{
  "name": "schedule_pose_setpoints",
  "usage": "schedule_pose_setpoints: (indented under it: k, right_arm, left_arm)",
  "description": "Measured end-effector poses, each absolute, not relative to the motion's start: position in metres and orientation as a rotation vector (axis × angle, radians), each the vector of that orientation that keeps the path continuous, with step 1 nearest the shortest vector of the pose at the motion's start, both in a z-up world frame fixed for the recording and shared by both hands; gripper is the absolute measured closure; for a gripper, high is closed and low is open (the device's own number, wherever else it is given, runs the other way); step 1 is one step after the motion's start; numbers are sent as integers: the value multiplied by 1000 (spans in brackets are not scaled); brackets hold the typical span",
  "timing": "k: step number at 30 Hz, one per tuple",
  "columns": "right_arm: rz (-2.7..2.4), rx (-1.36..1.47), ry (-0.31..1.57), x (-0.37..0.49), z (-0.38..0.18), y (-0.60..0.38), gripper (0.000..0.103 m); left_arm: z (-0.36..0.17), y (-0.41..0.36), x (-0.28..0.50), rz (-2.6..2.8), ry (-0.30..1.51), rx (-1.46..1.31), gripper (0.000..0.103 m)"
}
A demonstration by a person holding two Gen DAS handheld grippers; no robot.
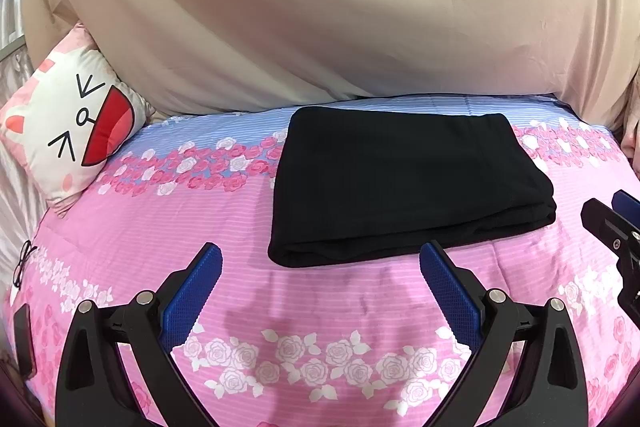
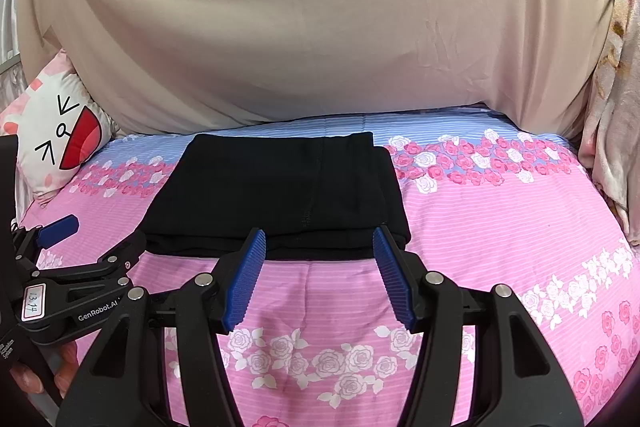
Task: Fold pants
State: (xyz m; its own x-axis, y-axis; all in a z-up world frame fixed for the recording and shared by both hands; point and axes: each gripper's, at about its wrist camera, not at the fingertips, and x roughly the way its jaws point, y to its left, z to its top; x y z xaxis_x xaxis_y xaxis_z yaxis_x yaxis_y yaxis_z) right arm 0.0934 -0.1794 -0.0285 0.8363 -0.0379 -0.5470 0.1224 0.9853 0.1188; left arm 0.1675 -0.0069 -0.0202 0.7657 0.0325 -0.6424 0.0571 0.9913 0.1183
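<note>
Black soft-knit pants [image 1: 404, 183], folded into a compact layered rectangle, lie flat on the bed's pink-and-blue striped rose-print bedspread [image 1: 320, 315], toward its far half, just short of the big beige draped cloth [image 1: 320, 7] behind. Folded edge faces the cameras; stacked layers visible along the near side.

Left tool [image 1: 320, 291]: blue ribbed pads spread wide, nothing between them, hovering over bare bedspread just short of the pants' near-left corner, not touching. Right tool [image 2: 318, 277]: also spread wide and empty, tips right at the pants' near edge [image 2: 280, 195]; contact hard to judge from this angle, probably just above the fabric. Each tool shows at the edge of the other's view: right one at far right of the left view, left one at lower left of the right view, with a small label reading 13,14.

White square cartoon-cat cushion [image 1: 68, 135] with red mouth leans at the bed's far left, well apart from the pants. Dark-framed eyeglasses [image 1: 22, 263] lie at the left edge.
</note>
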Motion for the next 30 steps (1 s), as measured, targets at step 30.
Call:
schedule_pose_setpoints:
  k: [30]
  right_arm:
    - [-87,151,581,95,-30,-181,48]
  left_arm:
    - [-19,-8,165,-26,699,117,6]
